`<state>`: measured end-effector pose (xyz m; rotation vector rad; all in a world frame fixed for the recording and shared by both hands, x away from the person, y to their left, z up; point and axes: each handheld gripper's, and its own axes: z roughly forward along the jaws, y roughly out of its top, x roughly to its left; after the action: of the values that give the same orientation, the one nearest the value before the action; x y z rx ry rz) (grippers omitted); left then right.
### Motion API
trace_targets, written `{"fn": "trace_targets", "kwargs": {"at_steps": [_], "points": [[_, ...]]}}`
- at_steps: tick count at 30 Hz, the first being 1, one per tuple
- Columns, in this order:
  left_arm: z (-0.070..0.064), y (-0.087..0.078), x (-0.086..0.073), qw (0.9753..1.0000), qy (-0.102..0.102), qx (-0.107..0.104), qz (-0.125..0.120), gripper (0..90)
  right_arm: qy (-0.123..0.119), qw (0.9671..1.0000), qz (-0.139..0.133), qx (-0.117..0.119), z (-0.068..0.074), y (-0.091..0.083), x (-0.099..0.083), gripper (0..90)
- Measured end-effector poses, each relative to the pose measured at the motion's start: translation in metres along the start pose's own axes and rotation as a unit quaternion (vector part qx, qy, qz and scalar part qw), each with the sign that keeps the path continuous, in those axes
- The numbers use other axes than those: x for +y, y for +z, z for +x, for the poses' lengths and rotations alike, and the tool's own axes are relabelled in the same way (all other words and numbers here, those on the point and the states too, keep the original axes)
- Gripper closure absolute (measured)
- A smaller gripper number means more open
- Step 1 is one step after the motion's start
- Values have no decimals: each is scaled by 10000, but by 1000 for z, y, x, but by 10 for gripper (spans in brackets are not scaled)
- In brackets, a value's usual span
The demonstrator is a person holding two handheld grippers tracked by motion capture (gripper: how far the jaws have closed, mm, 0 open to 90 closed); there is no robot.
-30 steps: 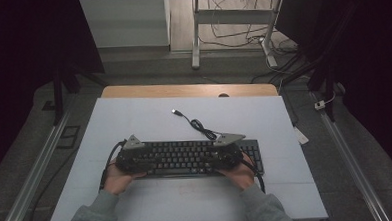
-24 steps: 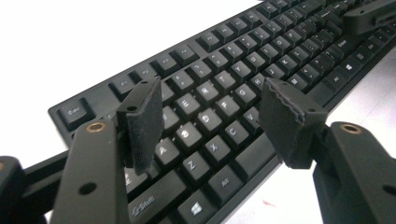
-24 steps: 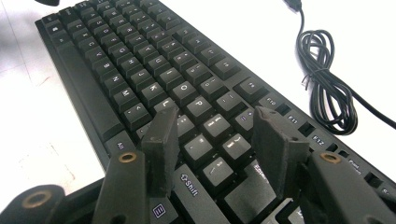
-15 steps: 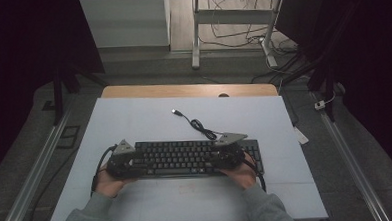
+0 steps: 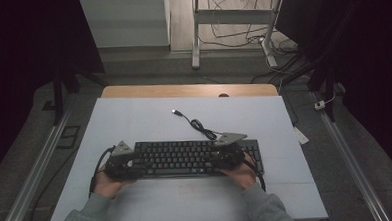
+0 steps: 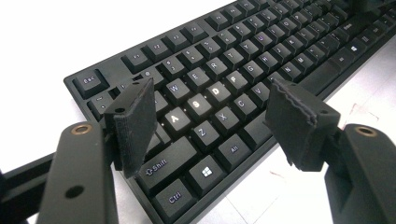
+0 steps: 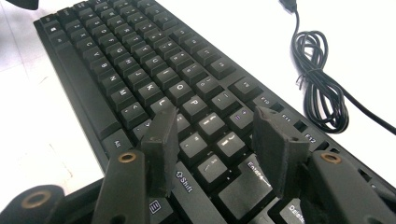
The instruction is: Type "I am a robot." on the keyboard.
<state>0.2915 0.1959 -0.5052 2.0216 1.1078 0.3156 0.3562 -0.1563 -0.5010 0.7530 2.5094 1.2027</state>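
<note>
Between the jaws of the left gripper (image 6: pixel 208 126), which stood wide apart and held nothing, lay the left-hand keys of a black, rectangular plastic keyboard (image 6: pixel 219 88), with the A, S and D caps faintly lit just beyond the foam pads (image 6: pixel 133 123). The jaws of the right gripper (image 7: pixel 215 149) were likewise spread and empty, poised over the keys around Enter and right Shift near the keyboard's other end. Seen from the high view, the left gripper (image 5: pixel 120 164) sat at the keyboard's (image 5: pixel 183 157) left end and the right gripper (image 5: pixel 229 155) over its right part, short of the number pad, each hand (image 5: pixel 107 184) coming in from the near edge. The keyboard lay flat on the pale white tabletop (image 5: pixel 149 117), near its front edge, with its long axis running left to right across the person, so each gripper was the nearer one to its own end. Whether the pads touched the keys could not be told. A thin black cable (image 5: pixel 199 126) was coiled just behind the keyboard on the tabletop, running to a loose USB plug (image 5: pixel 175 112) farther back; in the right gripper view that coil (image 7: pixel 322 88) lay just beyond the function row. Any coming move, by my judgement, would turn on both pairs of jaws acting together at opposite ends of that long axis.
</note>
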Motion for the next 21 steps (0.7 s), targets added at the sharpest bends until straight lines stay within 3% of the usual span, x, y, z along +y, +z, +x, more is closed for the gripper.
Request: {"fn": "trace_targets", "kwargs": {"at_steps": [7, 15, 21], "points": [[0, 1, 0, 10000, 16, 0, 24, 335, -95, 9998, 30, 200, 4, 1, 4, 608], [0, 3, -1, 10000, 34, -5, 62, 334, -173, 9987, 28, 486, 10, 4, 9, 888], [-1, 4, -1, 10000, 33, -14, 78, 332, -255, 9976, 146, 634, 18, 13, 16, 897]]}}
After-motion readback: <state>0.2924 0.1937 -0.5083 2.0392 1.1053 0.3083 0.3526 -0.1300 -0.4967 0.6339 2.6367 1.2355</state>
